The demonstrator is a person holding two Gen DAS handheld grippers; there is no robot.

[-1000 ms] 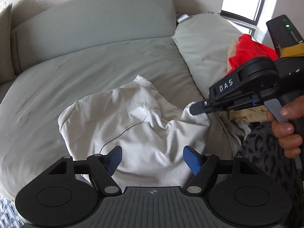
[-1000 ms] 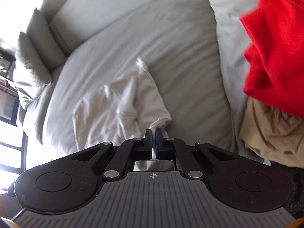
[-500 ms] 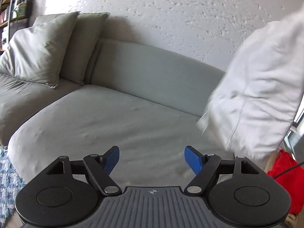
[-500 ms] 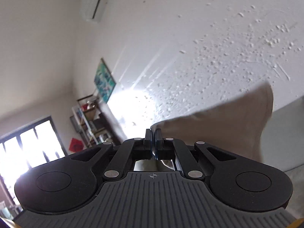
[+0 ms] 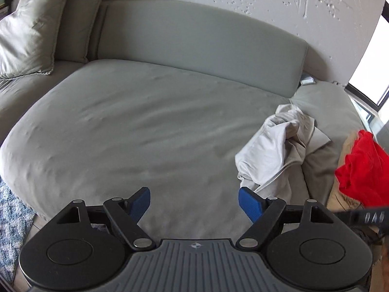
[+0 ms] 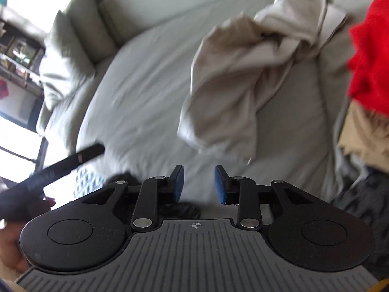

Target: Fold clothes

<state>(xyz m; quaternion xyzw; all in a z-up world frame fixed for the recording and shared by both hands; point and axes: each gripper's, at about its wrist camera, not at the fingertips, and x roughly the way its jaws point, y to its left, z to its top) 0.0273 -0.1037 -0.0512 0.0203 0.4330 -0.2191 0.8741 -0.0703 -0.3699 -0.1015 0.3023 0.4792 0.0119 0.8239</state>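
Both of my grippers are hanging empty over the grey sofa (image 5: 150, 131). My left gripper (image 5: 194, 203) is standing with its blue pads spread wide, nothing between them, over the near edge of the seat. My right gripper (image 6: 198, 185) is showing a narrower gap, also holding nothing; that view is blurring somewhat. One white garment (image 5: 279, 146) is lying crumpled in a heap on the right side of the seat, apart from both tools, its folds bunching up toward the far end near a grey cushion (image 5: 325, 102). Just to its right, a red garment (image 5: 362, 168) is sitting on top of a tan one (image 6: 362, 133), making a pile at the seat's right edge. Two grey pillows (image 5: 26, 26) are leaning in the far left corner of the sofa. At the near left, a blue patterned rug (image 5: 12, 216) is showing on the floor.
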